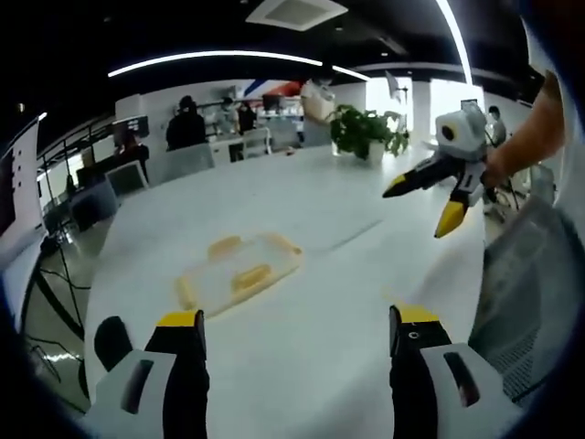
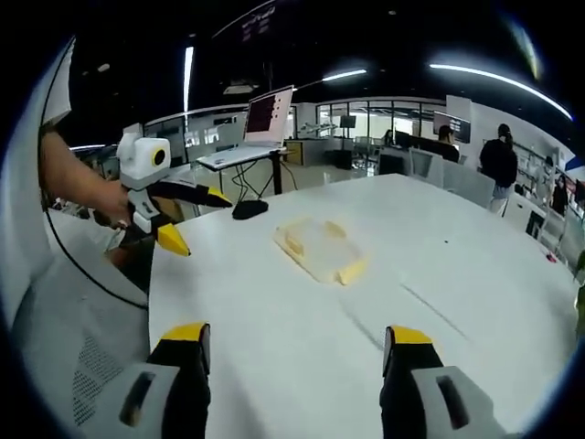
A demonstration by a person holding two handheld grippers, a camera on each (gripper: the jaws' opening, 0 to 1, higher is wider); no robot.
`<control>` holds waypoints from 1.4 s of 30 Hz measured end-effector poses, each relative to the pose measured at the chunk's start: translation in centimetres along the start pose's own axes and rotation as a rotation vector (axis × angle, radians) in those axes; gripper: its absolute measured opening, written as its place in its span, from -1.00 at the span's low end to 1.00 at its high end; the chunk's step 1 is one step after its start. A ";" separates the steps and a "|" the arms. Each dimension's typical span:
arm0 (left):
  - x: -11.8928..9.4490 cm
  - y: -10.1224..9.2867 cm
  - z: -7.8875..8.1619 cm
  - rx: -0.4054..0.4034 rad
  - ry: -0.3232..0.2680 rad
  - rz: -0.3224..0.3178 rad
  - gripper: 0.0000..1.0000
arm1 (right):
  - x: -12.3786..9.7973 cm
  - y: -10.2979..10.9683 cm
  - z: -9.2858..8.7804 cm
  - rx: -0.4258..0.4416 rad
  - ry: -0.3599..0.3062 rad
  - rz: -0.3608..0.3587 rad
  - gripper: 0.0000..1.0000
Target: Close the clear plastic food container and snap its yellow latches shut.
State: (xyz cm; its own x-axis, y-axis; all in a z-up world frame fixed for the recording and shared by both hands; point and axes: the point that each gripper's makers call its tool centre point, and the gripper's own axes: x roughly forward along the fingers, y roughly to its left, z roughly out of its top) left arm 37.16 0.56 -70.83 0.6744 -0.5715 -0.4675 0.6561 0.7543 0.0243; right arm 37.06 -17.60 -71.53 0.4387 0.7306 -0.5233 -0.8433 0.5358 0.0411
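Both your grippers are up in the air over the white table [image 1: 347, 219], and neither is touching anything. In the left gripper view, your left gripper [image 1: 297, 334] rises from the six o'clock edge with its yellow-tipped jaws spread wide apart, nothing between them. The clear plastic food container [image 1: 239, 271] lies flat on the table at about eleven o'clock from those jaws, lid down on the box, with its yellow latches [image 1: 248, 276] showing along the edges. Whether those latches are snapped home, I cannot tell from here.

Your right gripper [image 1: 430, 203] hangs at two o'clock in that same view, jaws parted, tips pointing down toward the table, well apart from the container. A potted plant [image 1: 367, 131] stands at the far end of the table, around one o'clock.

In the right gripper view the right gripper's jaws stand wide and empty, and the container sits at twelve o'clock beyond them. Your left gripper shows at ten o'clock there, open, held off the table's edge. An open laptop [image 2: 267, 119] sits on a stand behind it, at eleven o'clock.
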 end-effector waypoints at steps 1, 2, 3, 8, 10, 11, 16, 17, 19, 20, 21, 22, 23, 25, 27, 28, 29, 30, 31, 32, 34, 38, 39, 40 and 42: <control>0.1 0.2 0.0 0.002 0.000 0.001 0.61 | 0.2 -0.1 0.1 -0.002 0.000 0.002 0.53; 0.1 0.3 0.0 0.002 0.000 0.001 0.61 | 0.4 -0.1 0.2 -0.003 -0.001 0.004 0.53; 0.3 0.5 0.0 0.002 0.001 0.002 0.61 | 0.6 -0.2 0.4 -0.005 -0.002 0.007 0.53; 0.7 1.1 -0.1 0.002 0.006 0.001 0.63 | 1.4 -0.6 0.7 -0.009 -0.001 0.015 0.52; 0.9 1.3 -0.2 0.009 0.011 0.002 0.63 | 1.7 -0.7 0.9 -0.010 -0.001 0.016 0.52; 1.0 1.4 -0.3 0.011 0.014 0.002 0.63 | 1.9 -0.8 1.0 -0.011 -0.002 0.018 0.52; 1.4 1.9 -0.2 0.016 0.017 0.000 0.62 | 2.6 -1.0 1.5 -0.012 -0.005 0.024 0.52; 1.4 2.0 -0.2 0.017 0.017 -0.001 0.62 | 2.8 -1.1 1.6 -0.013 -0.006 0.026 0.52; 1.6 2.2 -0.3 0.022 0.022 -0.004 0.62 | 3.1 -1.2 1.8 -0.018 -0.005 0.030 0.52; 1.7 2.3 -0.4 0.028 0.025 -0.003 0.62 | 3.3 -1.3 1.9 -0.021 -0.004 0.033 0.52; 1.8 2.4 -0.5 0.034 0.028 -0.003 0.62 | 3.4 -1.3 2.0 -0.024 -0.003 0.035 0.51; 1.9 2.6 -0.5 0.034 0.032 -0.003 0.62 | 3.6 -1.5 2.0 -0.025 -0.002 0.036 0.51; 1.9 2.7 -0.5 0.034 0.033 -0.003 0.62 | 3.8 -1.6 2.1 -0.026 -0.002 0.037 0.51; 1.9 2.9 -0.5 0.036 0.033 -0.001 0.61 | 4.1 -1.9 2.3 -0.026 -0.002 0.036 0.51; 2.1 3.2 -0.6 0.035 0.036 0.000 0.61 | 4.3 -2.0 2.5 -0.023 -0.009 0.037 0.53; 2.1 3.2 -0.7 0.035 0.038 0.001 0.61 | 4.5 -1.9 2.5 -0.026 -0.007 0.039 0.53; 2.2 3.3 -0.7 0.036 0.039 0.000 0.61 | 4.6 -1.9 2.5 -0.029 -0.003 0.041 0.52; 2.2 3.4 -0.8 0.035 0.041 0.000 0.60 | 4.9 -1.9 2.5 -0.031 -0.001 0.045 0.52; 2.3 3.4 -0.8 0.036 0.042 0.000 0.60 | 5.0 -2.0 2.6 -0.030 -0.001 0.047 0.53; 2.4 3.6 -0.8 0.039 0.043 -0.001 0.60 | 5.2 -2.0 2.7 -0.032 -0.002 0.049 0.52; 2.4 3.7 -0.8 0.039 0.045 -0.002 0.59 | 5.5 -2.1 3.0 -0.038 -0.003 0.055 0.52; 2.6 4.1 -0.9 0.051 0.053 -0.005 0.59 | 5.9 -2.3 3.2 -0.058 0.003 0.067 0.52; 2.6 4.2 -0.9 0.053 0.054 -0.005 0.59 | 6.0 -2.4 3.2 -0.060 0.003 0.069 0.52; 2.6 4.3 -0.9 0.054 0.056 -0.006 0.59 | 6.1 -2.5 3.3 -0.062 0.003 0.072 0.52; 2.7 4.6 -1.0 0.060 0.061 -0.006 0.58 | 6.2 -2.7 3.4 -0.066 0.005 0.074 0.52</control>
State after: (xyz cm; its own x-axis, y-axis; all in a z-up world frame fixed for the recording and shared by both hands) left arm 41.65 2.81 -72.90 0.6498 -0.5535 -0.5210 0.6803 0.7291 0.0740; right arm 43.10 -13.06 -72.04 0.3733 0.7649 -0.5250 -0.8919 0.4516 0.0237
